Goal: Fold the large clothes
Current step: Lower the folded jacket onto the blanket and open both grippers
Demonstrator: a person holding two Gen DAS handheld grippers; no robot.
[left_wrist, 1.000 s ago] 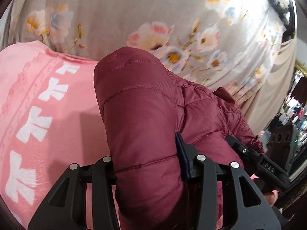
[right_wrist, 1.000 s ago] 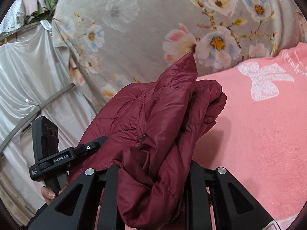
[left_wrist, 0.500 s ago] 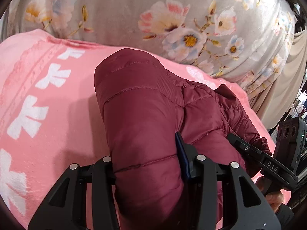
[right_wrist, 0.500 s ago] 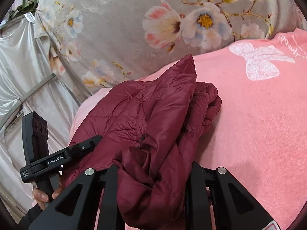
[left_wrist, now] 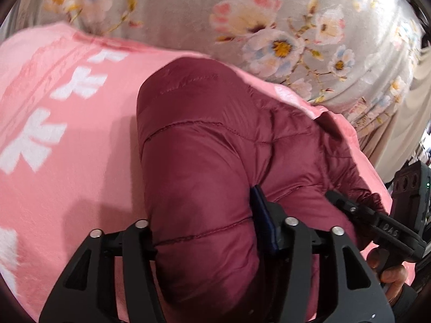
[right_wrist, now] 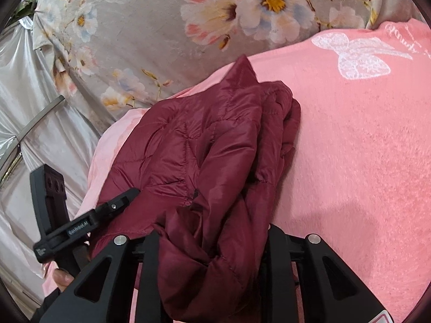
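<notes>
A dark red quilted puffer jacket [left_wrist: 204,167] is bunched up and held over a pink blanket [left_wrist: 67,140]. My left gripper [left_wrist: 204,231] is shut on a thick fold of the jacket, which bulges out between its jaws. My right gripper [right_wrist: 210,247] is shut on another bunched fold of the jacket [right_wrist: 215,167]. The right gripper also shows in the left wrist view [left_wrist: 377,223] at the jacket's right side, and the left gripper shows in the right wrist view [right_wrist: 75,223] at its left side. The jacket hides both sets of fingertips.
The pink blanket [right_wrist: 363,161] carries white bow prints. A grey floral sheet [left_wrist: 242,13] lies behind it and shows in the right wrist view [right_wrist: 161,27] too. Silvery draped fabric [right_wrist: 32,107] and a metal rail hang at the far left.
Both grippers have moved forward and down over the pink blanket with the jacket still held. The floral sheet has slid toward the top of both views.
</notes>
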